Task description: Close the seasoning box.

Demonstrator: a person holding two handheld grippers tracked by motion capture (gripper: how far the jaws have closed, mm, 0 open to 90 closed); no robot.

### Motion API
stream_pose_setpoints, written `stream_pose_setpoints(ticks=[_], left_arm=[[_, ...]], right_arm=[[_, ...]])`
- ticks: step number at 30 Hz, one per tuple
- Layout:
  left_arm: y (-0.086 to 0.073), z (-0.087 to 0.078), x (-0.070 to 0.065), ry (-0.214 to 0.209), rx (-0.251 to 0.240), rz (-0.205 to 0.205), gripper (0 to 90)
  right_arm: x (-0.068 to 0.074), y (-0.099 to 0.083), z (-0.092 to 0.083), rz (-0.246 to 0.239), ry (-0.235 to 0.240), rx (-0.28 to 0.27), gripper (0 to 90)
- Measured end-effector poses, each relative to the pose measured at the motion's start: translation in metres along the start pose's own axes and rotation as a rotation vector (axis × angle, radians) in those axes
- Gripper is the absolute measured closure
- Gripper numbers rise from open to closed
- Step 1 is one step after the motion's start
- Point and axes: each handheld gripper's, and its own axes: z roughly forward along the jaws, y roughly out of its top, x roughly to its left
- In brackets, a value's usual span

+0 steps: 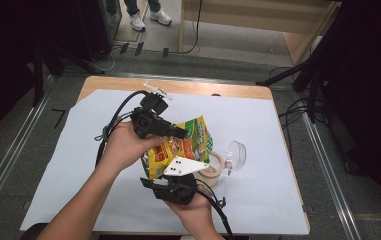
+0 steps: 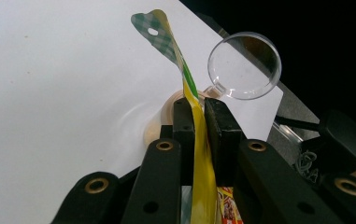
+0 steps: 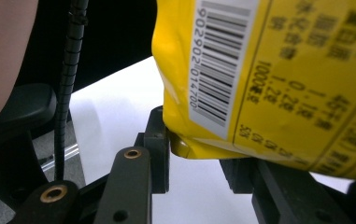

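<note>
I hold a glossy yellow-and-green plastic snack pouch (image 1: pixel 178 145) off the white paper-covered table (image 1: pixel 278 200) between two hand-held tools, just short of the table's centre. My left gripper (image 1: pixel 180 133) comes in from ten o'clock and pinches the pouch's flat sealed edge (image 2: pixel 199 140); in the left gripper view the jaws are pressed tight on that thin yellow strip, which runs up to a green checked corner with a hang hole. My right gripper (image 1: pixel 175 182) comes up from six o'clock, jaws spread about the pouch's bottom corner (image 3: pixel 185 147) near the barcode; I cannot tell whether both pads truly bear on it. Beyond the pouch, toward three o'clock, a beige roll of tape (image 1: pixel 213 167) lies on the paper with a clear plastic round scoop (image 1: pixel 235 155) just beside it. I judge the step as steadying the pouch between both tools, perhaps to open it. Next, the right needs a sure bite before any pull, or the film slips.
</note>
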Motion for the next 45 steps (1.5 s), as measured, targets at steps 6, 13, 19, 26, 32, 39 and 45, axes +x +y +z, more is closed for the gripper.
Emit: stream_pose_setpoints(ticks=[6, 13, 19, 26, 32, 39, 45], left_arm=[[0.000, 0.010, -0.003, -0.007, 0.027, 0.005, 82.7], [0.002, 0.012, 0.001, -0.043, 0.030, -0.008, 82.7], [0.005, 0.017, 0.014, -0.103, 0.059, -0.060, 82.6], [0.011, 0.017, 0.012, -0.127, 0.113, -0.070, 83.1], [0.020, 0.017, 0.009, -0.098, 0.168, -0.060, 83.7], [0.029, 0.017, -0.002, -0.060, 0.197, -0.032, 84.5], [0.034, 0.020, -0.008, -0.041, 0.217, -0.027, 84.7]], right_arm=[[0.003, 0.000, 0.000, 0.001, 0.010, -0.002, 66.0], [0.002, 0.000, -0.001, 0.004, 0.002, -0.002, 66.3], [-0.001, 0.000, 0.000, -0.001, -0.003, 0.006, 66.2], [-0.001, 0.000, 0.000, -0.006, -0.003, 0.004, 66.3], [-0.004, 0.002, -0.002, 0.001, 0.013, -0.001, 66.4], [-0.006, 0.005, -0.005, 0.024, 0.033, -0.021, 66.3], [-0.007, 0.005, -0.006, 0.029, 0.030, -0.022, 66.6]])
